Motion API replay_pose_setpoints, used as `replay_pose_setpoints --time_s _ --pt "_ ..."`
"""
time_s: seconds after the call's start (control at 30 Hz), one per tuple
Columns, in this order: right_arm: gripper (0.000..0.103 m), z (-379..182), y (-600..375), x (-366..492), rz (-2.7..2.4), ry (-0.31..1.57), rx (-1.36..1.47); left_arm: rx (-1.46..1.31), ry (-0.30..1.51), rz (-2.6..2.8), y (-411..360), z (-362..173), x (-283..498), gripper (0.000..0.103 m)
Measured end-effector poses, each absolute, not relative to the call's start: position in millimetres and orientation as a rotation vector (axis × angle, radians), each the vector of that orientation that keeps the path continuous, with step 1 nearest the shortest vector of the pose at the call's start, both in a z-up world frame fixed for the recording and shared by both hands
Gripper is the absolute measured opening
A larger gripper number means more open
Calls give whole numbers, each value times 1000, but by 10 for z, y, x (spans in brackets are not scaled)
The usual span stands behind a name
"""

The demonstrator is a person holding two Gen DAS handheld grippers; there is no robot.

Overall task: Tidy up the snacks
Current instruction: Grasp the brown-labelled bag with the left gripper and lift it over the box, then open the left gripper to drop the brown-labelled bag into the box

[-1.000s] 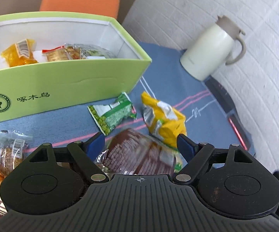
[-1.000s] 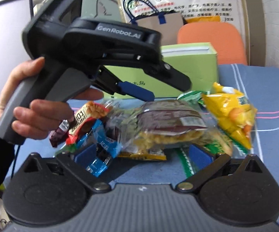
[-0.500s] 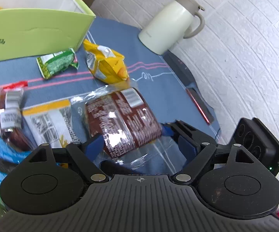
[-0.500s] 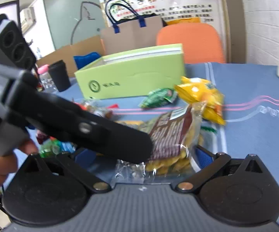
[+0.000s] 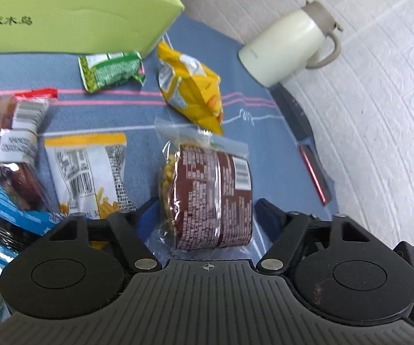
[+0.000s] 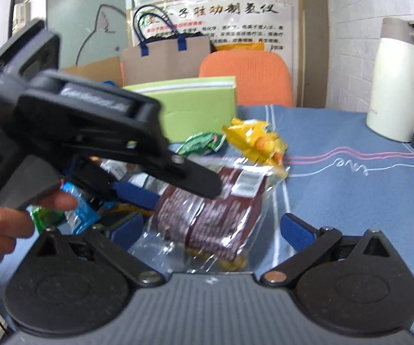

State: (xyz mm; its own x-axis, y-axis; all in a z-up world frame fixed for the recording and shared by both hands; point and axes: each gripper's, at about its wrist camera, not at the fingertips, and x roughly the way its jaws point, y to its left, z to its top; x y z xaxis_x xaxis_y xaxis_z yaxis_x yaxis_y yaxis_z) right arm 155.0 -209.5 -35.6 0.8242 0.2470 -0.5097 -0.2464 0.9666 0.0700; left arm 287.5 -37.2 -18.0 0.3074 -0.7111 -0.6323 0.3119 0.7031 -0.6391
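Note:
A clear bag with a brown label lies on the blue tablecloth, between the open fingers of my left gripper. The same bag also sits between the open fingers of my right gripper. Neither gripper grips it. The left gripper's body crosses the right wrist view above the bag. A yellow snack bag, a green packet and a white-and-yellow packet lie nearby. The green box stands at the back.
A cream thermos jug stands at the right by the white wall. More packets pile at the left. A dark strip with a red line runs along the table's right edge. An orange chair stands behind the table.
The left gripper swung from facing the box toward the table's right side and now straddles the brown-label bag. The bag has shifted right and tilted between both grippers.

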Motion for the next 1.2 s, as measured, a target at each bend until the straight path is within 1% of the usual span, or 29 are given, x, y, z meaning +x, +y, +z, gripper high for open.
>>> replay_pose_setpoints --time_s 0.03,0.1,0.13,0.17,0.2,0.23,0.3,0.5,0.7,0.8,0.93,1.07,1.2 --pt "90 -376 -2077 1562 267 552 -10 -438 1061 -708 -378 -194 2859 48" --pt "87 -410 -2076 1596 262 565 -15 -438 1067 -704 -374 -213 2834 45" --pt "82 -422 -2073 1602 259 566 -17 -432 1061 -692 -378 -218 2819 43" --pt "76 -423 -2081 1600 263 565 -16 -426 1057 -680 -368 -222 2804 35" --pt "74 -417 -2089 1588 266 562 -13 -421 1054 -666 -353 -223 2784 25" --pt "69 -408 -2096 1567 264 555 -19 -416 1048 -655 -342 -221 2763 24" --pt "67 -390 -2113 1480 262 543 -16 -447 1043 -667 -302 -208 2699 21" --pt "67 -171 -2051 1355 260 473 -37 -458 950 -660 -204 100 2571 21" --pt "67 182 -1840 1694 323 374 -96 -482 841 -600 115 551 2842 21" --pt "67 412 -1674 2057 354 316 -147 -480 782 -552 281 815 3139 22" --pt "67 672 -1468 2721 424 299 -147 -448 720 -473 514 1072 3615 23" --pt "67 730 -1227 3412 472 336 -136 -459 738 -400 745 1046 4177 24" --pt "67 605 -1067 4005 496 413 -107 -451 788 -337 823 820 4643 25"
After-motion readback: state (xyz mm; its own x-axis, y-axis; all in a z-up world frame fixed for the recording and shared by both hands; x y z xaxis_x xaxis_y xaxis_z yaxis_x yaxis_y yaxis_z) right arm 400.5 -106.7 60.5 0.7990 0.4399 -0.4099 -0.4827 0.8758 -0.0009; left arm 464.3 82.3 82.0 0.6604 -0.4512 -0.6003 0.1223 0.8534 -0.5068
